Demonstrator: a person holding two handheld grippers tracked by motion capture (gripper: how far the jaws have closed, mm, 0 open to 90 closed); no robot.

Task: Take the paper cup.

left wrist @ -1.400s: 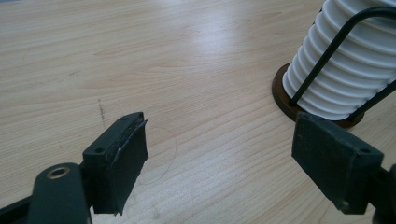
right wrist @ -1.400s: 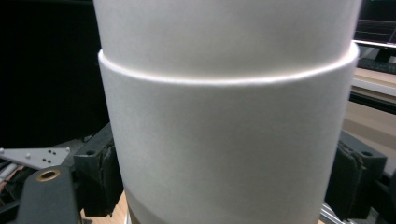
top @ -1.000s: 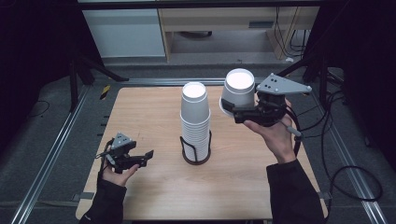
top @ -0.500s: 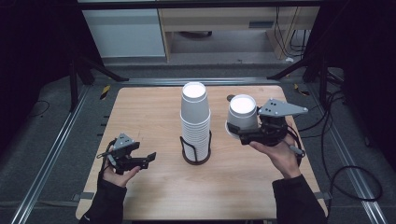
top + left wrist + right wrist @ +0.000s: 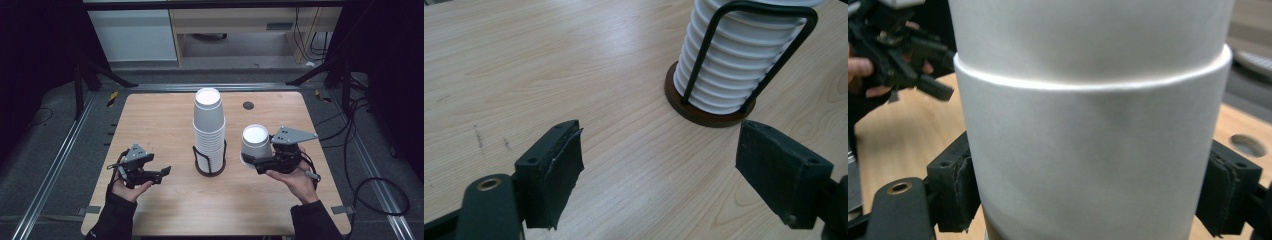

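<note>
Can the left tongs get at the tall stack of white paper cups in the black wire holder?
Probably yes: the left tongs are open and empty, with bare table between them and the stack of cups.

My desk (image 5: pixel 165 125) is made of light wood. A round brown stand (image 5: pixel 210 169) sits in the middle of it, holding a tall stack of white cups (image 5: pixel 209 125).

In the right gripper view the white cup (image 5: pixel 1093 125) between the jaws runs off the top and bottom edges, so neither its rim nor its base shows there. Behind it, the table hole (image 5: pixel 1248 145) is blurred. In the left gripper view, the cup stack (image 5: pixel 744 55) ahead of the open jaws is cut off at the top edge.
</note>
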